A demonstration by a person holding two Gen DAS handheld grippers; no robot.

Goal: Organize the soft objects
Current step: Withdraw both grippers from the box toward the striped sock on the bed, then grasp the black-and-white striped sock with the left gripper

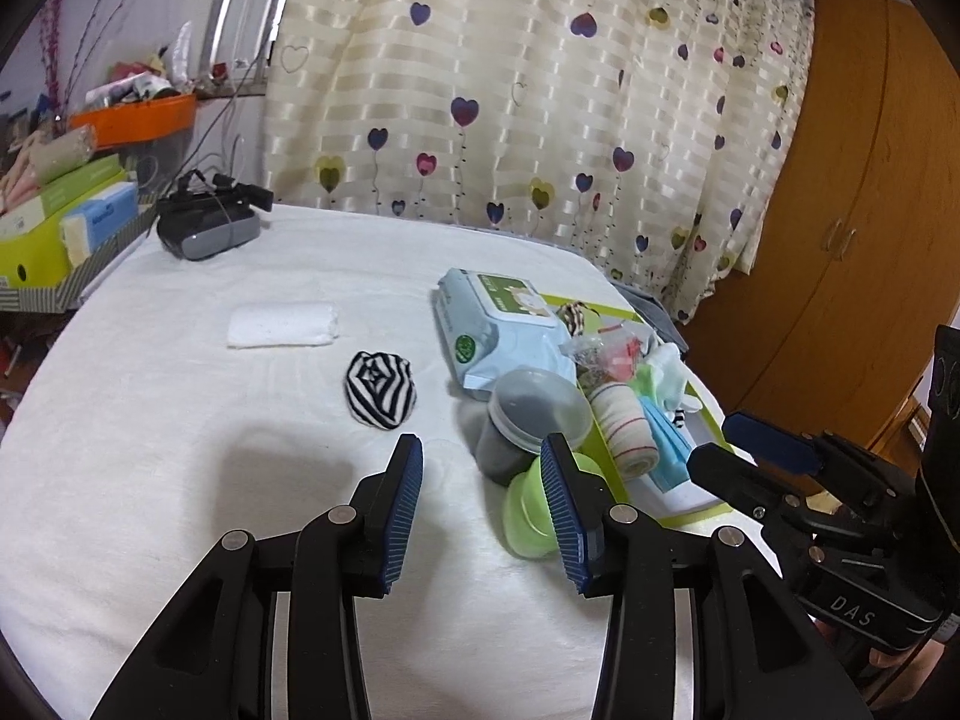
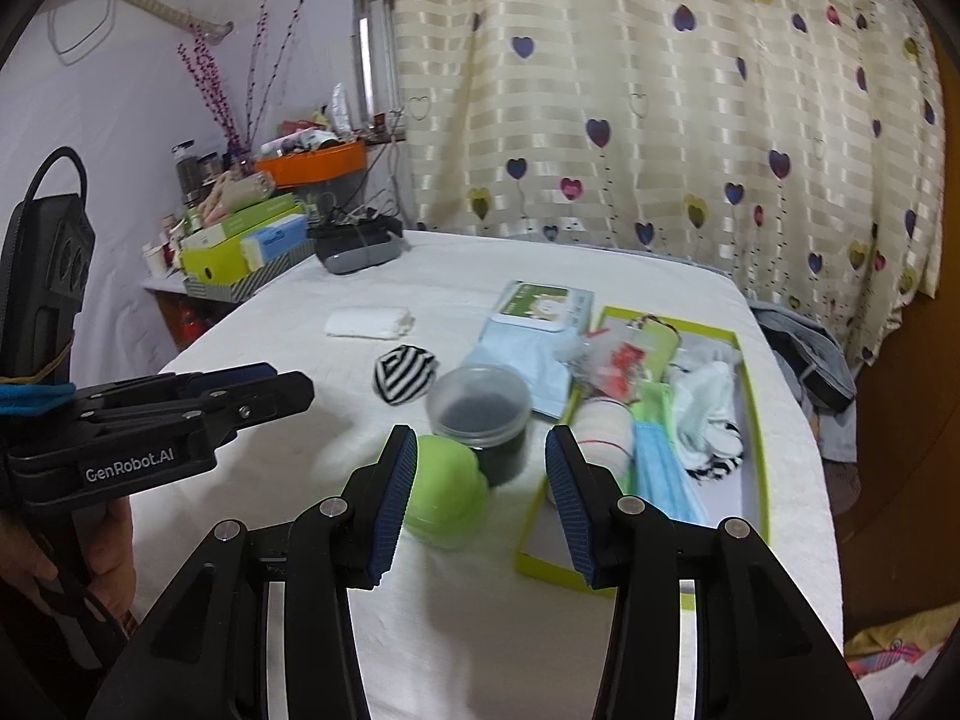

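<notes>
A black-and-white striped sock ball (image 1: 380,389) (image 2: 403,381) lies on the white-covered table. A folded white towel (image 1: 282,325) (image 2: 369,322) lies beyond it. At the right, a green-rimmed box (image 1: 618,313) (image 2: 543,564) holds a cream striped roll (image 1: 624,426), a blue face mask (image 2: 660,468) and white socks (image 2: 708,408). My left gripper (image 1: 480,439) (image 2: 288,381) hangs open over bare cloth, short of the sock ball. My right gripper (image 2: 480,431) (image 1: 729,444) is open too, nothing between its pads, hovering before the box's near left corner.
A lidded grey jar (image 1: 534,414) (image 2: 480,414) and a small green container (image 1: 528,510) (image 2: 441,489) stand beside the box, with a wipes pack (image 1: 498,324) behind. A dark headset (image 1: 207,225) sits at the far left corner. Boxes (image 1: 54,222) crowd the left shelf.
</notes>
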